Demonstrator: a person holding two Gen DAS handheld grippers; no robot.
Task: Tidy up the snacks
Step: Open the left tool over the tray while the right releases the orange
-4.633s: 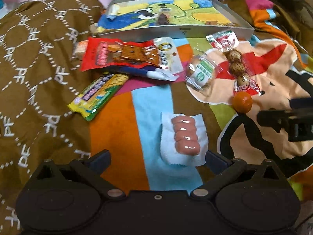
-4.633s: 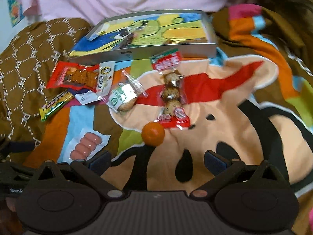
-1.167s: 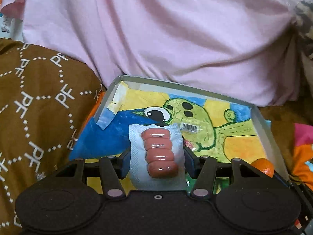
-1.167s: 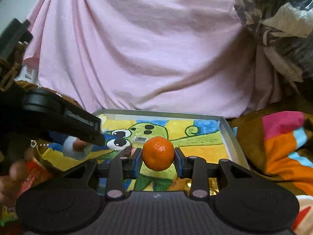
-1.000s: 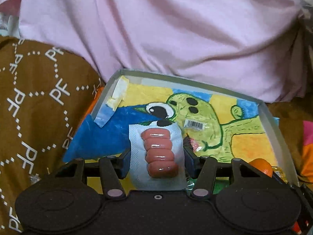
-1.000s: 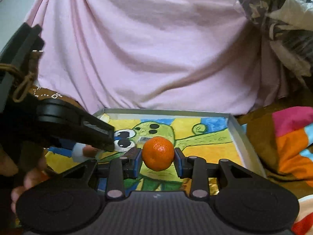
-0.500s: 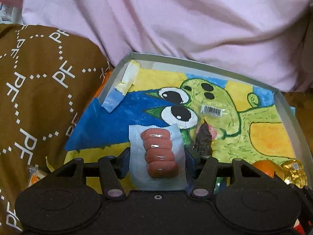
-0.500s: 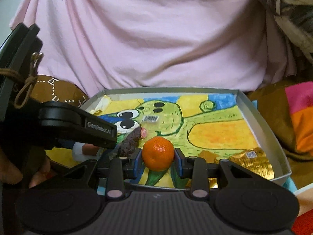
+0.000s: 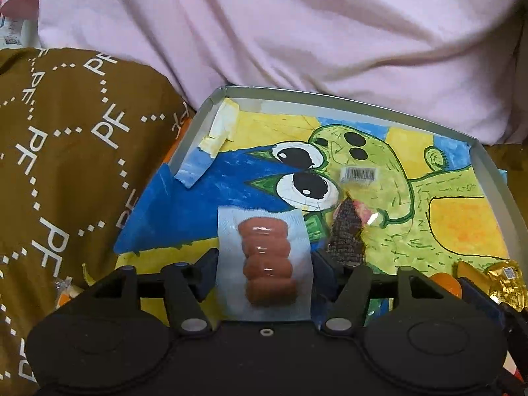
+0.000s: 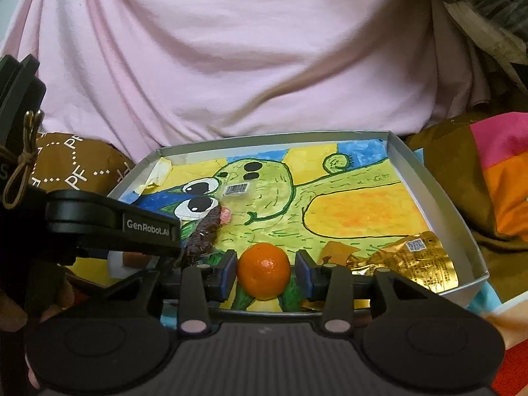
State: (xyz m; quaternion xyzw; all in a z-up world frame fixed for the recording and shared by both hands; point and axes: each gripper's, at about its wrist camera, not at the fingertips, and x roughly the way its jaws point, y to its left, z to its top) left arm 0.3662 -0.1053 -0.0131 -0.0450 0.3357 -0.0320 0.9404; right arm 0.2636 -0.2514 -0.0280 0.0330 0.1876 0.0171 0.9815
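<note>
The left gripper (image 9: pixel 264 265) tilts down over the tray's (image 9: pixel 363 105) near left part, its jaws just opened and standing clear of the sausage pack (image 9: pixel 265 260) between them. To its right, the right gripper (image 10: pixel 265 270) points less steeply; its jaws have also just parted, with slim gaps beside the mandarin (image 10: pixel 264 270) resting inside the tray's near edge.

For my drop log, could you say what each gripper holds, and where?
Nothing: both jaws have just been opening, pads clear of the sausage pack and the mandarin.
</note>
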